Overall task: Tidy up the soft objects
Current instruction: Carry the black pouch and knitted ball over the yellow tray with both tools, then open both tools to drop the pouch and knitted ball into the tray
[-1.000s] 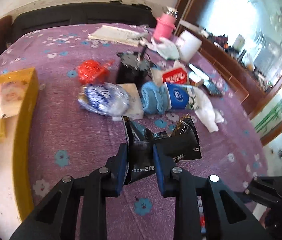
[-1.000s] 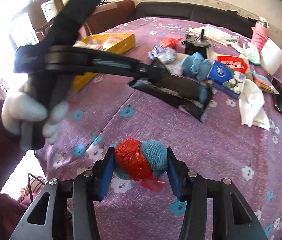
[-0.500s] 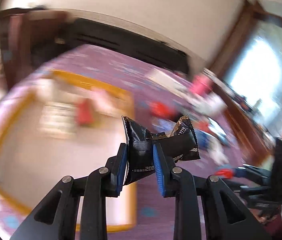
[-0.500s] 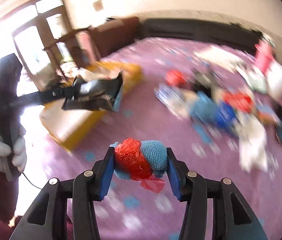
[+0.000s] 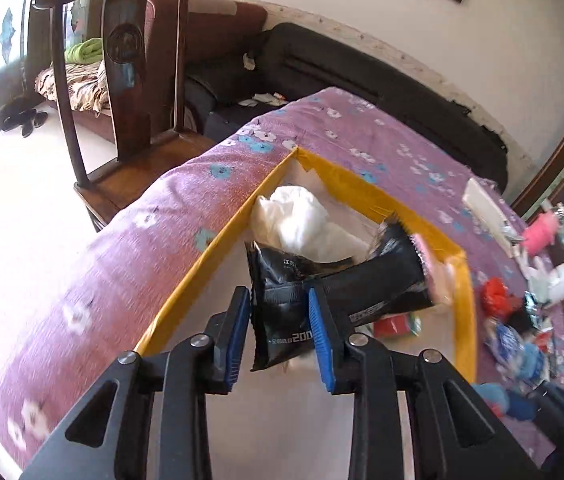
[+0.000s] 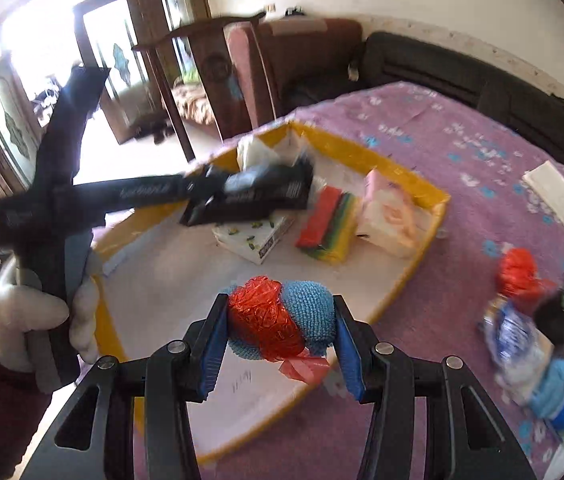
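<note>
left gripper (image 5: 279,334): clamped on a black snack packet (image 5: 282,300), held in the air over the yellow-rimmed tray (image 5: 209,256); in the right wrist view this gripper (image 6: 217,196) reaches in from the left, carried by a white-gloved hand (image 6: 37,320).
black snack packet: crumpled between the blue pads (image 5: 320,340), its wide end sticks out to the right, white print on the lower part.
yellow-rimmed tray: lies on the purple flowered cloth (image 5: 121,248), white floor inside.
tray contents: a white crumpled bag (image 5: 298,220) in the far corner; a white tissue box (image 6: 257,236), a rainbow-striped pack (image 6: 328,226) and a pale pink pack (image 6: 390,216) side by side along the far wall.
right gripper (image 6: 282,340): closed on a blue knitted ball wrapped in red plastic (image 6: 282,322), above the near edge of the tray.
loose pile: a red bag (image 6: 518,268), a blue-white wrapper (image 6: 510,336) and other blurred things on the cloth, right of the tray.
</note>
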The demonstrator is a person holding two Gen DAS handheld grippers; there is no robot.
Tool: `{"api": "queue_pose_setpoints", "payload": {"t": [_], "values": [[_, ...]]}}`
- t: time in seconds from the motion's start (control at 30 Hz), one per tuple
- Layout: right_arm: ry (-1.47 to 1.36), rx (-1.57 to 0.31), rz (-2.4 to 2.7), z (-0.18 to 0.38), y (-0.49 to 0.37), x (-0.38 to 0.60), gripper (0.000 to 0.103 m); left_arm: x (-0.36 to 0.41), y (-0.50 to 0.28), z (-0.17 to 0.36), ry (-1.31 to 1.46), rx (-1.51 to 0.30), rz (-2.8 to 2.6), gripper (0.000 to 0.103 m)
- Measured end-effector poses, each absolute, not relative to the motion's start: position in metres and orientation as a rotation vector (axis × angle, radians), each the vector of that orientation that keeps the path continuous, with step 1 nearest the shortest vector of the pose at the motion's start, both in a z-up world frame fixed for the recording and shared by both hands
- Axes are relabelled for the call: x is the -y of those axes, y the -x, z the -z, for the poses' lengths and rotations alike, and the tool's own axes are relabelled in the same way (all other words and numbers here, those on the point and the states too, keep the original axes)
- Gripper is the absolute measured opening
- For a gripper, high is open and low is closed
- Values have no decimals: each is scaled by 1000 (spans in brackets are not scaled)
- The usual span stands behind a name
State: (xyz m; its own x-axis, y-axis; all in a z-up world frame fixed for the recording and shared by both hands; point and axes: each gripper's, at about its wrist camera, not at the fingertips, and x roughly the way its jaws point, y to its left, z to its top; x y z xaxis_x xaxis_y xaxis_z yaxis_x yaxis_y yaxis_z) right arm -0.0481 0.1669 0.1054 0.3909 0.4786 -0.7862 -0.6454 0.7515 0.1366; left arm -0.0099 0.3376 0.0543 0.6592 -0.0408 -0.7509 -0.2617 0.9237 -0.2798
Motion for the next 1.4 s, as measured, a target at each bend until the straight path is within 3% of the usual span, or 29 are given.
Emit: {"api": "queue_pose_setpoints", "payload": {"t": [0.1,0.17,0.33,0.43,0.47,0.53,0.8,0.9,1.17,1.4], "values": [[247,-969,-683,-86,28,-187,53,-344,5,-51,380,-881,-149,35],[262,-983,-661,-78,13,-196,53,-348,9,-51,387,-913,-130,46],[254,-990,-642,-72,-14,-208,62,-360,41,-54,390,-939,-114,47],[209,-960,-667,-85,-11,-198,72,-375,71,-64,434,-871,-78,57],[202,-945,-661,-91,-9,-194,72,-380,84,-68,441,-843,-81,65],[174,-918,-658,-101,-10,-186,72,-385,102,-72,430,-794,-109,70],[-40,-929,-569,-115,-71,-194,71,-397,139,-67,498,-709,-114,70],[-64,-1040,-604,-96,-92,-217,54,-398,140,-63,502,-714,-114,70],[125,-1142,-949,-86,-27,-266,54,-402,147,-62,487,-697,-112,70],[121,-1016,-926,-108,5,-253,54,-407,156,-65,485,-664,-117,70]]}}
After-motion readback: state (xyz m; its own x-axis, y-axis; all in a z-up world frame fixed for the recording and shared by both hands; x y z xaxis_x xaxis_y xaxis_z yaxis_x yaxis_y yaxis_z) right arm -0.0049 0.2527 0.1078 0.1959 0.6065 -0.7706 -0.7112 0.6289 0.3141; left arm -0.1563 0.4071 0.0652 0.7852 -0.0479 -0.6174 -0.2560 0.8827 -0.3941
